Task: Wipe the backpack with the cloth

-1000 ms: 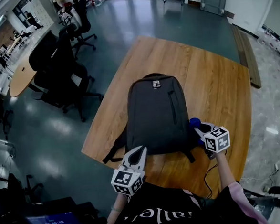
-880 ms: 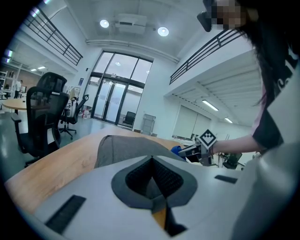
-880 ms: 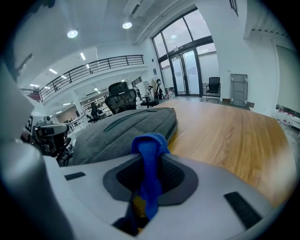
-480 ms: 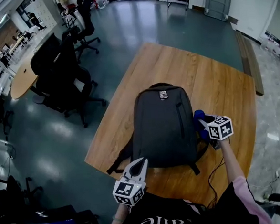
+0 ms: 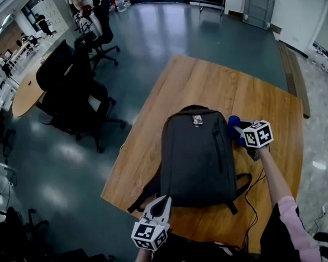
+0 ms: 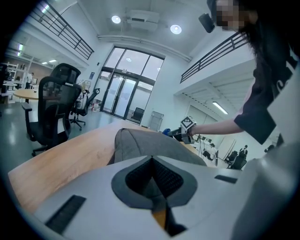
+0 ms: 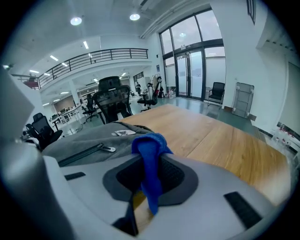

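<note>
- The right tool (image 5: 236, 130) is seen clamped on a blue cloth (image 5: 233, 121); in the right gripper view a fold of the cloth (image 7: 149, 154) is pinched between the pads and bunches up above the tool (image 7: 149, 180).
- The cloth is held at the upper right edge of the dark grey backpack (image 5: 196, 153); whether it actually touches the fabric cannot be made out.
- The left tool (image 5: 163, 203) is shown with its jaws brought together and nothing between them (image 6: 152, 176). It is held over the near edge of the tabletop (image 5: 205, 85), just beside the backpack's bottom left corner.
- The backpack is laid flat near the middle of the tabletop, its top end pointing away from the person and its front zip facing up.
- Bare wood is left beyond the top of the backpack and along its left side; a narrower strip is left on the right, where the right tool is placed.
- Office chairs (image 5: 74, 89) are stood on the floor, well apart from the tabletop's left edge.
- A strap (image 5: 142, 197) is trailed from the backpack's near left corner towards the tabletop edge.
- A black cable (image 5: 252, 197) is seen on the near right of the tabletop, its near end cut off by the person's sleeve.
</note>
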`<state>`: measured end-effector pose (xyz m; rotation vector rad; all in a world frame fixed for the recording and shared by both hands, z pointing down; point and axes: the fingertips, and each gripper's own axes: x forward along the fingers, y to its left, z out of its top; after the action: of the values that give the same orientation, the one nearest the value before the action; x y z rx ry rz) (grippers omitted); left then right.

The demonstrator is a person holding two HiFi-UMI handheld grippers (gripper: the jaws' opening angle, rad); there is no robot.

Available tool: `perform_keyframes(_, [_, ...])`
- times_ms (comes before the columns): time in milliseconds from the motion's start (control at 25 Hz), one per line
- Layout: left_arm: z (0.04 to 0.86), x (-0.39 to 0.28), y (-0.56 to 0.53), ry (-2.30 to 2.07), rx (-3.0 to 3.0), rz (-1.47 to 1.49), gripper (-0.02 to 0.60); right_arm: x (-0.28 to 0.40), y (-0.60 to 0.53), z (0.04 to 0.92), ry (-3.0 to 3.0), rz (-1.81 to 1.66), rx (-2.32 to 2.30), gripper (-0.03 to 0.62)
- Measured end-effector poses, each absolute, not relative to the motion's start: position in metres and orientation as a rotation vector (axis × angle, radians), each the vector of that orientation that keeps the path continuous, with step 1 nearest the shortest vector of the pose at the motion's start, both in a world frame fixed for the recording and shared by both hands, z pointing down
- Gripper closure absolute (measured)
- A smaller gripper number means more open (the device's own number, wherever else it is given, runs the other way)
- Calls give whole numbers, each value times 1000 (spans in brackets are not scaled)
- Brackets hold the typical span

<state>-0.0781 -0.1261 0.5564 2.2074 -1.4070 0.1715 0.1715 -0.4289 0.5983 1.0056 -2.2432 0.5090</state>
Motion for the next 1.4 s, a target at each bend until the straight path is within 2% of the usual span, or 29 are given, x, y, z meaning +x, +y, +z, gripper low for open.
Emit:
perform_keyframes(720, [577, -128, -135, -1487, 2083, 121, 581, 144, -550, 588, -2081, 461, 1066, 528])
perform_keyframes(1400, [588, -144, -120, -1534, 2003, 51, 581, -3, -534, 604, -2120, 272, 748, 528])
